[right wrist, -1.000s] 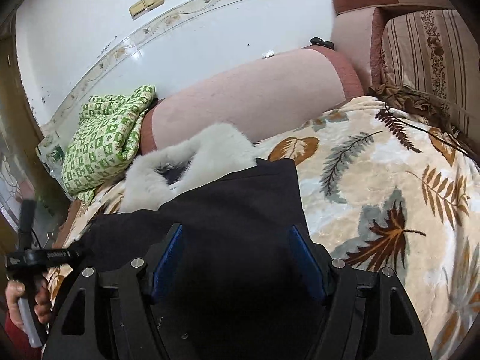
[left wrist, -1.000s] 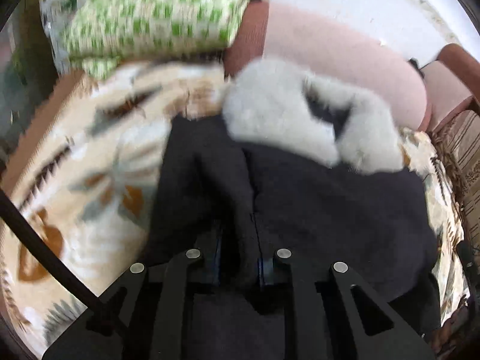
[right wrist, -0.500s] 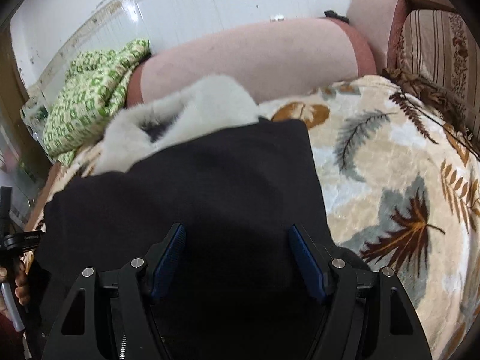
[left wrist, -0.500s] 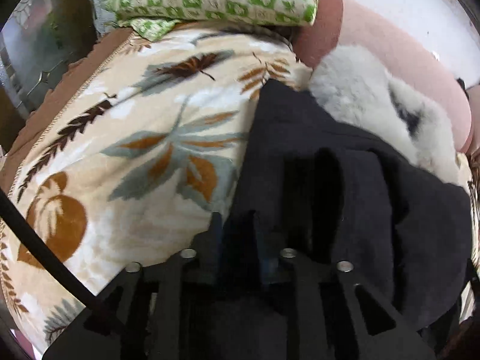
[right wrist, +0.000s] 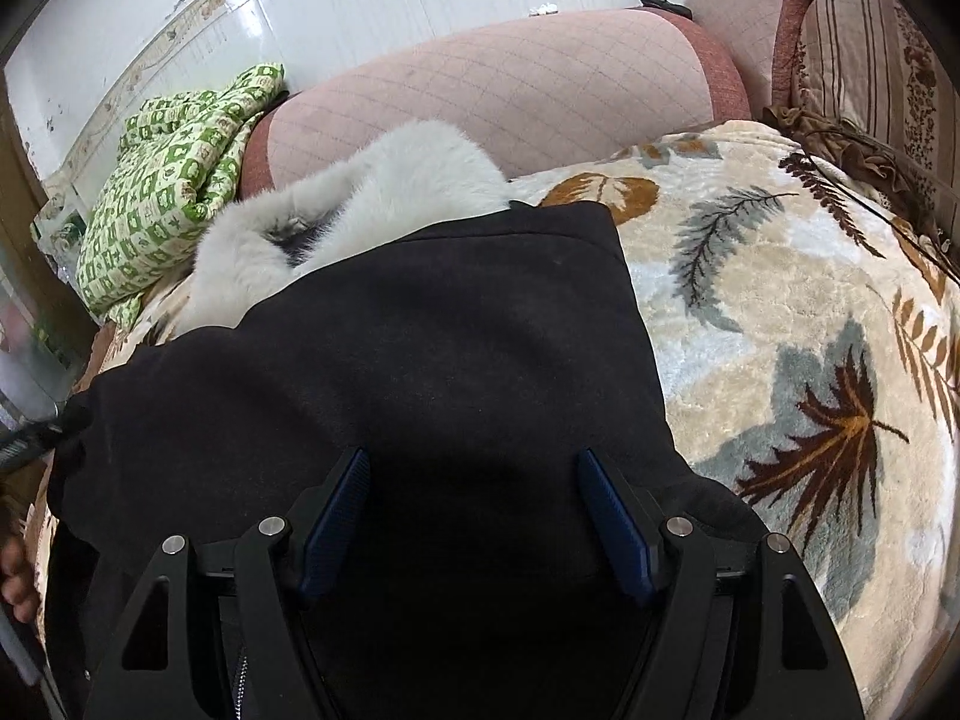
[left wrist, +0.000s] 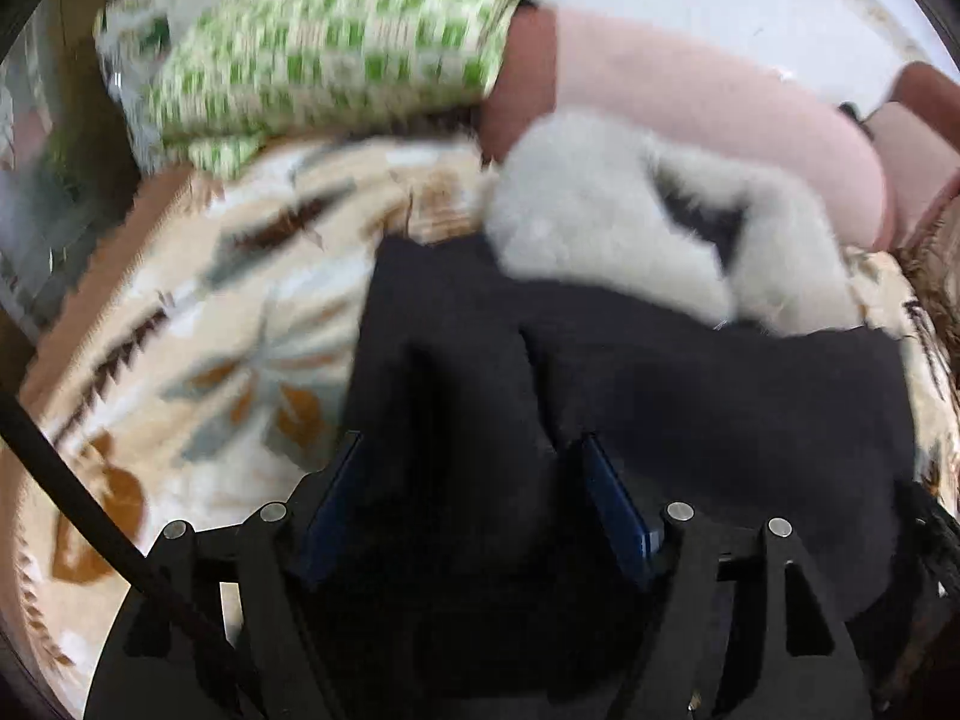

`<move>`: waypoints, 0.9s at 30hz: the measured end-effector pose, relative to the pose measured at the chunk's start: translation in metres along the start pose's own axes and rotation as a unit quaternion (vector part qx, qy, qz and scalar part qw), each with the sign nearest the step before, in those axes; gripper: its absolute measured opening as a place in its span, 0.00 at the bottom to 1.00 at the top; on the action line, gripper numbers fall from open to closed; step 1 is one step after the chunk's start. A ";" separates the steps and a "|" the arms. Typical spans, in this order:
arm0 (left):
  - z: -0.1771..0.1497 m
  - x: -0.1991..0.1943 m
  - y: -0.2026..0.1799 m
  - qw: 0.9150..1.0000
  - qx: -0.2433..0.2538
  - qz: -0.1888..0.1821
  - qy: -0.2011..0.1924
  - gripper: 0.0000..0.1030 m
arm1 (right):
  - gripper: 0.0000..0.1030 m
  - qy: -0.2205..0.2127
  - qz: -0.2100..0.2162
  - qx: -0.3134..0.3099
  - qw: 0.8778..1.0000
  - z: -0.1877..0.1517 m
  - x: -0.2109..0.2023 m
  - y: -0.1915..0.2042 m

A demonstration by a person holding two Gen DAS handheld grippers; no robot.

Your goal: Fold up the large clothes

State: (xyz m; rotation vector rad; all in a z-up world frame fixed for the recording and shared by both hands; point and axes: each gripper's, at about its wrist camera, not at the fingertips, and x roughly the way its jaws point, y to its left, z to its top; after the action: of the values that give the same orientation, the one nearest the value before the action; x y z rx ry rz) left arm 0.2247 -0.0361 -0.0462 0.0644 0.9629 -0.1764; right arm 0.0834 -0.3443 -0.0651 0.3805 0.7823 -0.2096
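1. The black coat (right wrist: 432, 348) lies on the leaf-print blanket (right wrist: 780, 300), its fur collar (right wrist: 384, 192) against the sofa back.
2. Left gripper (left wrist: 474, 492): jaws spread, a ridge of cloth between them; the view is blurred, so grip is unclear.
3. Right gripper (right wrist: 474, 510): jaws wide apart above the coat.

One black coat (right wrist: 432, 324), one green quilt (right wrist: 168, 180), one leaf-print blanket (right wrist: 780, 312).

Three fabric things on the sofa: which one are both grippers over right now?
The black coat with the white fur collar; both open grippers sit over it. The green checked bundle and leaf-print blanket lie beyond.
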 end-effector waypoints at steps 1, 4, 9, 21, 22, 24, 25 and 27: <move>-0.003 0.005 0.002 1.000 -0.011 -0.004 0.006 0.75 | 0.75 0.000 0.001 -0.001 1.000 0.000 0.000 0.000; -0.009 0.014 0.013 0.999 -0.047 -0.008 0.007 0.89 | 0.76 0.003 -0.002 -0.004 1.000 0.000 0.001 0.002; -0.016 0.016 0.010 0.999 -0.031 -0.004 -0.010 0.94 | 0.77 0.007 -0.008 -0.009 1.000 0.000 0.004 0.003; -0.038 -0.056 0.027 0.998 -0.054 -0.019 -0.008 0.90 | 0.79 -0.003 -0.007 -0.010 1.000 0.000 -0.002 0.005; -0.046 -0.071 0.032 0.999 -0.050 -0.012 -0.017 0.90 | 0.79 -0.006 -0.005 -0.010 1.000 0.000 -0.004 0.005; -0.060 -0.092 0.043 0.999 -0.043 0.006 -0.031 0.90 | 0.79 -0.011 0.004 -0.006 1.000 0.000 -0.010 0.006; -0.067 -0.103 0.049 0.998 -0.040 0.022 -0.038 0.90 | 0.79 -0.015 0.010 -0.003 1.000 0.000 -0.013 0.006; -0.083 -0.121 0.063 0.996 -0.033 0.059 -0.050 0.90 | 0.79 -0.023 0.019 0.000 1.000 -0.001 -0.020 0.007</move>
State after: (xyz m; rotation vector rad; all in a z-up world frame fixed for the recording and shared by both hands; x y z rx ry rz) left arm 0.1008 0.0520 0.0040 0.0499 0.8619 -0.0386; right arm 0.0713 -0.3366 -0.0502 0.3890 0.7294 -0.1823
